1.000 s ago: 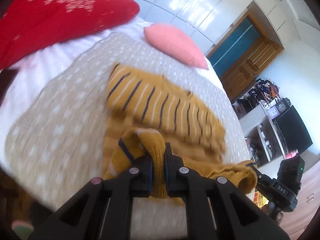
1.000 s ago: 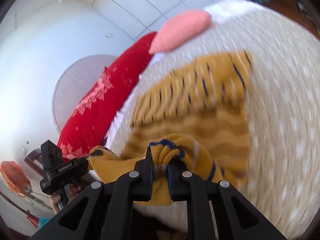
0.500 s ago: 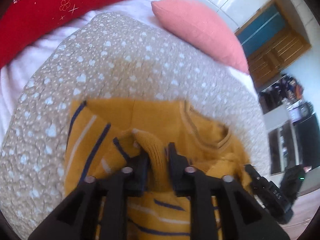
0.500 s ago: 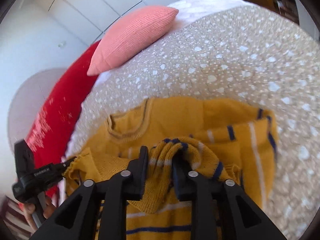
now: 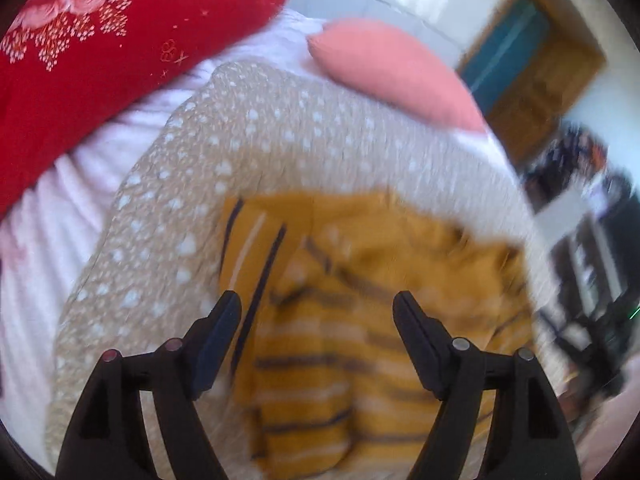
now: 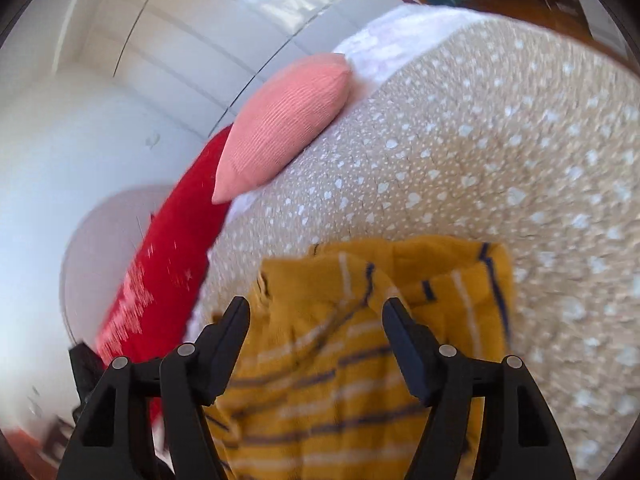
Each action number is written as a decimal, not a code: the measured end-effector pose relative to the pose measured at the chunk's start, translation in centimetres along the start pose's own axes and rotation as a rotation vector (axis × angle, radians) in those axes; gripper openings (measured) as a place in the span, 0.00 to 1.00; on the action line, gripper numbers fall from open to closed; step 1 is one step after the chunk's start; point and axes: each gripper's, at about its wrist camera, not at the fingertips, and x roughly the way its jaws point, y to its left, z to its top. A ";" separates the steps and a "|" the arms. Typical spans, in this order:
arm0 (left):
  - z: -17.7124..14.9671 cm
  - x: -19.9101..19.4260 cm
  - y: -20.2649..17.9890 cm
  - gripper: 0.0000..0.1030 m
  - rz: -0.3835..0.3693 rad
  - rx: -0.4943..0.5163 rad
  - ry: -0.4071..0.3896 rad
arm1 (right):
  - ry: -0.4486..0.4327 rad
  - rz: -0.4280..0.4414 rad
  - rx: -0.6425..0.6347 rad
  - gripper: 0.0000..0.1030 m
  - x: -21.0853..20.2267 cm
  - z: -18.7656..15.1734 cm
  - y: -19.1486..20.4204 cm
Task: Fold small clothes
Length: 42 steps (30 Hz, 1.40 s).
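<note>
A small mustard-yellow knit sweater with navy and white stripes (image 5: 360, 320) lies folded over on the beige heart-print blanket (image 5: 248, 148). My left gripper (image 5: 318, 308) is open and empty just above the sweater's near part. In the right wrist view the same sweater (image 6: 380, 360) lies below my right gripper (image 6: 316, 312), which is also open and empty. Both views are blurred by motion.
A pink cushion (image 5: 392, 76) and a red embroidered pillow (image 5: 100, 52) lie at the far end of the bed on a white sheet (image 5: 52, 240). The pink cushion (image 6: 284, 120) and red pillow (image 6: 168, 248) also show on the right view. A wooden door (image 5: 532, 80) and shelves stand beyond the bed.
Both grippers were shut on the sweater's hem and carried it forward over the body. Now both have opened and let go, and the sweater lies folded on the blanket.
</note>
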 end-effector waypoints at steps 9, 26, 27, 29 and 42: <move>-4.3 2.4 2.8 0.91 0.209 0.128 0.078 | 0.171 -0.124 -0.153 0.21 -3.0 -8.5 -2.9; -9.1 -5.6 -2.0 0.89 0.089 -0.047 -0.198 | 0.034 -0.238 -0.275 0.21 -6.9 -7.8 4.6; -9.3 -4.8 -2.0 0.89 0.067 -0.060 -0.191 | 0.053 -0.235 -0.284 0.21 -5.8 -7.5 5.6; -9.3 -3.8 -1.4 0.89 0.047 -0.083 -0.196 | 0.084 -0.247 -0.299 0.21 -3.3 -6.7 6.7; -6.7 -6.7 8.8 0.89 0.127 -0.228 -0.399 | 0.094 -0.418 -0.228 0.30 8.1 1.0 8.4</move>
